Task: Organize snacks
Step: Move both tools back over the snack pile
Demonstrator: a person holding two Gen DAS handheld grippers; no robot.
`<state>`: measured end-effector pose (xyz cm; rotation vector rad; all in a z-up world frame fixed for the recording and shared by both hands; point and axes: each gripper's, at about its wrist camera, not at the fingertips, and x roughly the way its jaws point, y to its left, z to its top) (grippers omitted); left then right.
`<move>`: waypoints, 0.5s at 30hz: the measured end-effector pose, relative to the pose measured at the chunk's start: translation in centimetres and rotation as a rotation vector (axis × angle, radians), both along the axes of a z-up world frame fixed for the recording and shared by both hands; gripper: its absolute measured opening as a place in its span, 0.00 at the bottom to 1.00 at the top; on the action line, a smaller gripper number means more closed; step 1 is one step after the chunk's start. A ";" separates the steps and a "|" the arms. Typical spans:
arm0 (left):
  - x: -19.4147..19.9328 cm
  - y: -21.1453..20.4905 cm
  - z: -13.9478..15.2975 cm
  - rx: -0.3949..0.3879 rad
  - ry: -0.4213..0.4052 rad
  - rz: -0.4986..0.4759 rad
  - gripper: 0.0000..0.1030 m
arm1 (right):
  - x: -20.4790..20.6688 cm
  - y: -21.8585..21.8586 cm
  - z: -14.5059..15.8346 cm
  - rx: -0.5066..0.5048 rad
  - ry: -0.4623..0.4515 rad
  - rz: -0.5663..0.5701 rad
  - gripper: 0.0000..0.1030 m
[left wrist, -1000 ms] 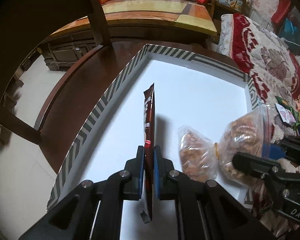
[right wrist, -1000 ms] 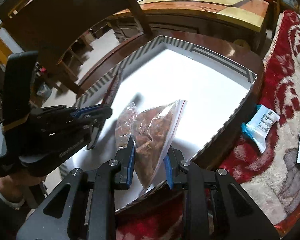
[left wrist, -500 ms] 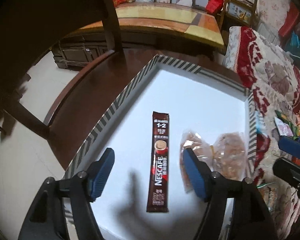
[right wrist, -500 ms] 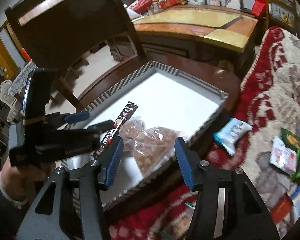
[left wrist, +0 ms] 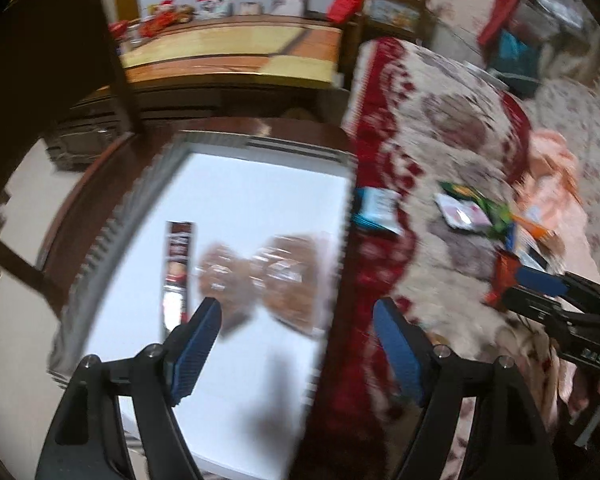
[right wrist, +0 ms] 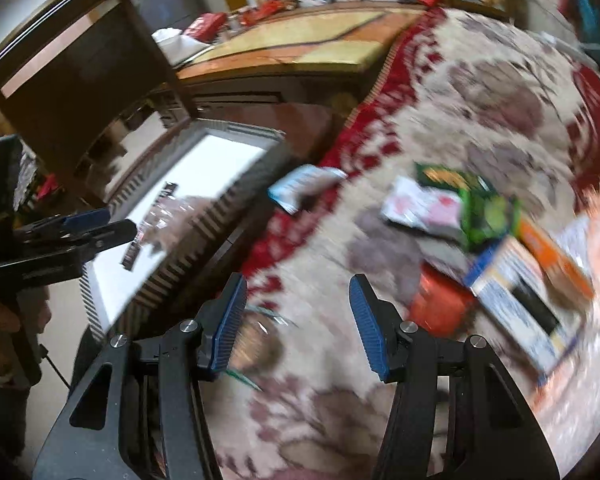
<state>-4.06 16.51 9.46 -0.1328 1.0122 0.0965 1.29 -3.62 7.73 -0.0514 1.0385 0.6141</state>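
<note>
**Two snacks in the tray, both grippers empty**

White is the floor of the tray [left wrist: 236,200], which has a striped rim and stands on a dark wooden table [left wrist: 100,184]. Inside the tray a brown coffee stick [left wrist: 177,264] lies flat near the left rim, and just beside it, toward the right rim, lies a clear bag of brown snacks [left wrist: 260,276]; blur hides whether the two touch.

The left gripper [left wrist: 296,344] hangs over the near right part of the tray, its blue pads [left wrist: 196,344] spread wide, holding nothing. The right gripper [right wrist: 296,320] is outside the tray, to the right of it, over a red and beige patterned blanket [right wrist: 460,92]; its fingers are also wide apart and empty.

On the blanket, just beyond the right rim of the tray, lies a blue and white packet [right wrist: 300,188]. Farther from the tray lie a pink and white packet [right wrist: 424,208], a green packet [right wrist: 480,208], a red packet [right wrist: 440,304] and a blue and orange box [right wrist: 528,288], all close together. Both views are blurred.
</note>
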 end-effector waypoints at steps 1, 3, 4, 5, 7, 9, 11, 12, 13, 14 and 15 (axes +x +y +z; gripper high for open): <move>0.0 -0.8 -0.2 -0.001 0.008 -0.014 0.78 | -0.1 -0.5 -0.1 0.000 0.007 -0.008 0.52; 0.0 -2.5 -0.7 -0.013 0.030 -0.042 0.78 | -0.4 -1.5 -0.7 0.000 0.025 -0.026 0.52; 0.0 -3.3 -1.0 -0.020 0.038 -0.052 0.78 | -0.7 -1.8 -1.0 -0.002 0.030 -0.033 0.52; -0.1 -3.9 -1.2 -0.020 0.042 -0.056 0.78 | -0.8 -2.1 -1.1 -0.003 0.030 -0.035 0.52; -0.1 -5.4 -1.7 -0.004 0.050 -0.068 0.78 | -1.2 -2.8 -1.4 -0.014 0.022 -0.035 0.52; 0.0 -6.7 -2.0 0.019 0.049 -0.071 0.78 | -1.6 -3.1 -1.4 -0.024 0.008 -0.031 0.52; 0.0 -7.9 -2.2 0.044 0.041 -0.078 0.78 | -1.9 -3.5 -1.3 -0.027 -0.001 -0.031 0.52; 0.0 -8.5 -2.4 0.055 0.039 -0.084 0.78 | -2.0 -3.8 -1.3 -0.026 -0.002 -0.032 0.52; 0.0 -8.8 -2.5 0.059 0.038 -0.088 0.78 | -2.1 -4.1 -1.2 -0.022 -0.003 -0.036 0.52; 0.0 -9.3 -2.5 0.058 0.039 -0.093 0.78 | -2.2 -4.4 -1.2 -0.019 -0.001 -0.040 0.52; 0.1 -9.6 -2.6 0.056 0.039 -0.099 0.78 | -2.2 -4.5 -1.2 -0.019 0.002 -0.044 0.52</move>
